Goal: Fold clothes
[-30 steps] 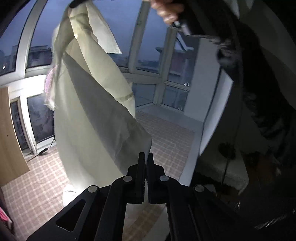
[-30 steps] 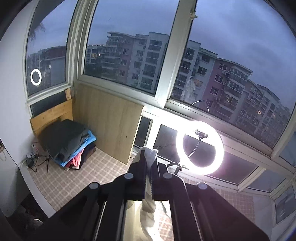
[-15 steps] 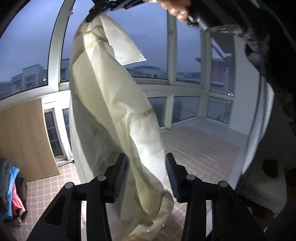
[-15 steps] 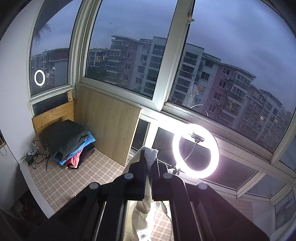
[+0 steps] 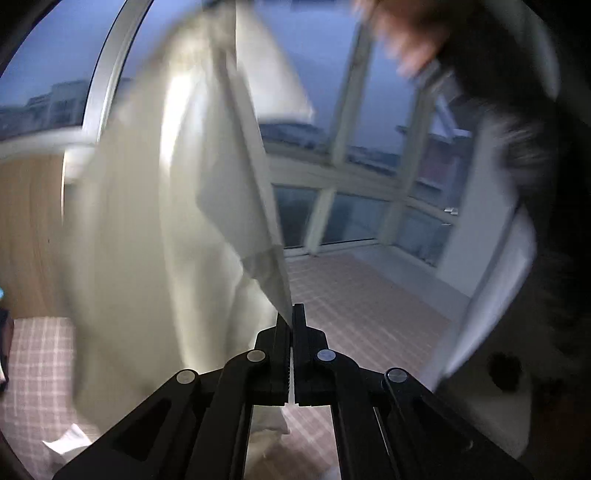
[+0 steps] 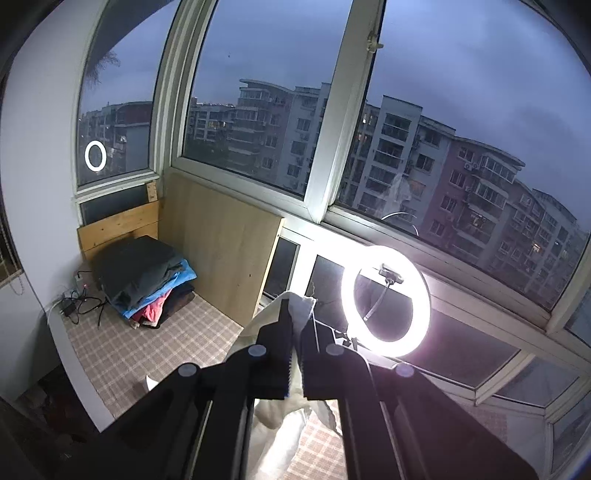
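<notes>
Half a sec back the left gripper (image 5: 293, 314) stood spread w/ the cloth (image 5: 155, 206) between its fingers; now it's pressed together, pinching a cloth edge at its tips. Cloth hangs blurred across left & centre of left view, up to top of frame, near a blurred hand (image 5: 402, 33) at upper right. Right gripper (image 6: 294, 314) pinches a cloth corner at centre-bottom of its view, rest drooping below. Checked floor (image 6: 110, 350), clothes pile (image 6: 147, 284) mid left, ring light (image 6: 386, 301) right, windows behind.

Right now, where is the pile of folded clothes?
In the right wrist view, the pile of folded clothes lies on the checked floor at the left, in the corner beside the wooden board.
</notes>
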Demonstrator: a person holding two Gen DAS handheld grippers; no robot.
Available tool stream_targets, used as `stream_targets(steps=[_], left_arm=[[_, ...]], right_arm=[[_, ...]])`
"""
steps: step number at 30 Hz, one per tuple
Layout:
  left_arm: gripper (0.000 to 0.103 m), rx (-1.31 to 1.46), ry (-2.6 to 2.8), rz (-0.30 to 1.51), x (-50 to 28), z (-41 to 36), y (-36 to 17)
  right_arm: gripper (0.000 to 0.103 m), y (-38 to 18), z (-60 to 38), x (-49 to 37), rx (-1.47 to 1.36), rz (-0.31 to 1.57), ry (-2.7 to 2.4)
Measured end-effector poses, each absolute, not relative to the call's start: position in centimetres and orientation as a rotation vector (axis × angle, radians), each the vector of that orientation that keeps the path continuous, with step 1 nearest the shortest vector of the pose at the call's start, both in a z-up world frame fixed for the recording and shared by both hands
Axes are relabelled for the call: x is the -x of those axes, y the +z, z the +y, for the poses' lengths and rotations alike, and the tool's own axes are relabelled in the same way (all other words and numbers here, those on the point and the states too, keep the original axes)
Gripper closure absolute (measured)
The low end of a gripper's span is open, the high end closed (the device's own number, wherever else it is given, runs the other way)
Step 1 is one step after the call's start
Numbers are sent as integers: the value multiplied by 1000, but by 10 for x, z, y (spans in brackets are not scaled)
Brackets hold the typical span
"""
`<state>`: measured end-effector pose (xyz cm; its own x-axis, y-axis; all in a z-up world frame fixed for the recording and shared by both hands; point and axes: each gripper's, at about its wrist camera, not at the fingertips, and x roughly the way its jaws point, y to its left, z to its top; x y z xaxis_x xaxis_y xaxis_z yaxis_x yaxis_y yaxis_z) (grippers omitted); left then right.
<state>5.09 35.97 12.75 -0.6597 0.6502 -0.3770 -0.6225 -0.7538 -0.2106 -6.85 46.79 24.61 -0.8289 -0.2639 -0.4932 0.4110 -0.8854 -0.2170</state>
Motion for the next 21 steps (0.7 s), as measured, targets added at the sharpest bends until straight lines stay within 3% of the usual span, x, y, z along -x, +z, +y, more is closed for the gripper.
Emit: stream_targets(steps=[4,11,16,21], left_arm=[[102,571,2359,10,-80,322,123],[102,801,2420,83,-31,319,60],[94,834,2337,95,-21,312,42],[94,876,2268,287,3,339,38]], right_arm=[[100,229,502,41,-654,362,-2610],[100,173,527,-5,-720,336,-2546],[100,146,551,-29,-825,319,-2555],[100,98,569,-57,-995,249,-2545]])
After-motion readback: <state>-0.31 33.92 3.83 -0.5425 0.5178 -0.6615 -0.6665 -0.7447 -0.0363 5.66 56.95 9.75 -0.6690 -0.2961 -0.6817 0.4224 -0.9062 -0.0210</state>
